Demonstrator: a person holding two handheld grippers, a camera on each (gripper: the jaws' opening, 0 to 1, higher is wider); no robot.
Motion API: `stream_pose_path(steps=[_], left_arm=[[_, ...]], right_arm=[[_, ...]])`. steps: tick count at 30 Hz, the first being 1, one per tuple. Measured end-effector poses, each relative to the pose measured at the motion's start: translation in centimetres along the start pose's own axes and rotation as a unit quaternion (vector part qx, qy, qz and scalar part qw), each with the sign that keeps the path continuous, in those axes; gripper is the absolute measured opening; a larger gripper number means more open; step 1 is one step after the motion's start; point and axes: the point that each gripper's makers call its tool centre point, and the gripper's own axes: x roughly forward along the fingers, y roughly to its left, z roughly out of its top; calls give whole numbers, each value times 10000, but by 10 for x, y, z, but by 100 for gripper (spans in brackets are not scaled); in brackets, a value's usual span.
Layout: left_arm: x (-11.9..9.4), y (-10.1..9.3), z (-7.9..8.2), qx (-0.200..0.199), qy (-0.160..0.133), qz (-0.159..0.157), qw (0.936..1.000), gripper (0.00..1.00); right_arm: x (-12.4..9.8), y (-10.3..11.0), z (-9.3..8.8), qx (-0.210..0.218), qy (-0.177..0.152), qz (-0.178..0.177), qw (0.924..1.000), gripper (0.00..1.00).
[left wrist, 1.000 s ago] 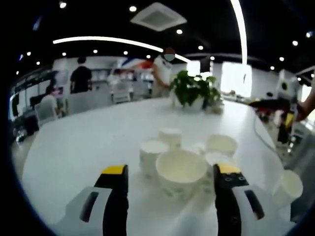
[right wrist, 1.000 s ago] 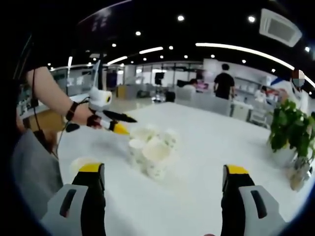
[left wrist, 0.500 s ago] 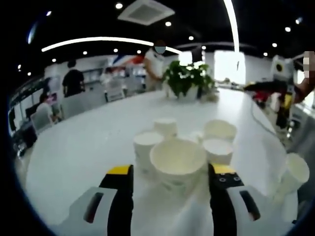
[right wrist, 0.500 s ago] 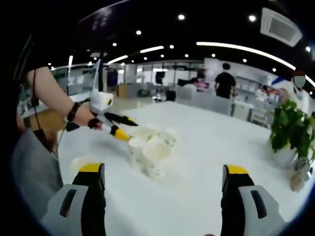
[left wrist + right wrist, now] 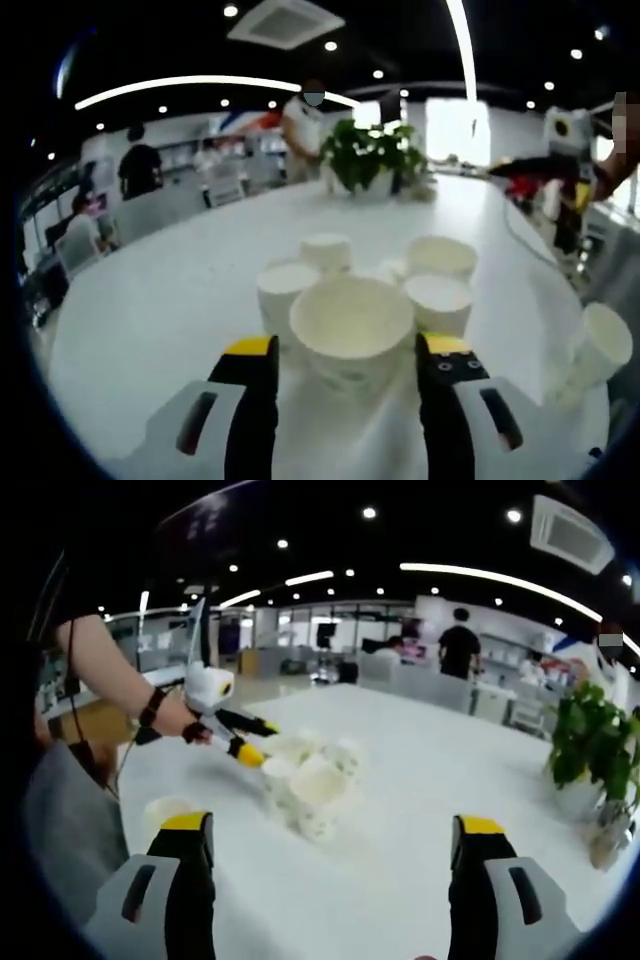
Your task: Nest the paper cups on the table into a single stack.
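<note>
White paper cups [image 5: 352, 318]: clustered on table [image 5: 150, 300]
Left gripper [image 5: 348, 360]: jaws spread around nearest cup
Right gripper [image 5: 330, 845]: jaws wide, empty

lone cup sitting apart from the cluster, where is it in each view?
Left gripper view: the lone cup is at far right, lying tilted, beyond the right-hand jaw.
Right gripper view: the lone cup is low left, just above the left-hand jaw, near the person's side of the table.
Shared landmark: the potted plant on the table's far side.
</note>
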Motion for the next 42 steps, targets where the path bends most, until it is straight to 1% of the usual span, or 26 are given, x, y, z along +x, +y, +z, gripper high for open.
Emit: stream_pose_path(steps=[8,12,17,23,33,42], left_arm=[[5,0,1,26,21,-68,10000,49],[8,1,0,69,45,-71,9999,49],[8,3,1,3,-7,-92,10000,47],[8,0,0,25,-16,-185,9998,41],[7,1,2,-39,-49,-189,9998,40],[4,0,6,-70,-94,-194,9997,40]], right_arm=[[-1,-2,-1,14,46,-10,10000,97],[0,-2,-2,37,60,7,10000,97],[2,-1,-3,43,86,32,9999,97],[5,-3,0,20,76,32,10000,97],[6,1,-1,50,76,73,9999,96],[5,-4,3,19,26,28,10000,96]])
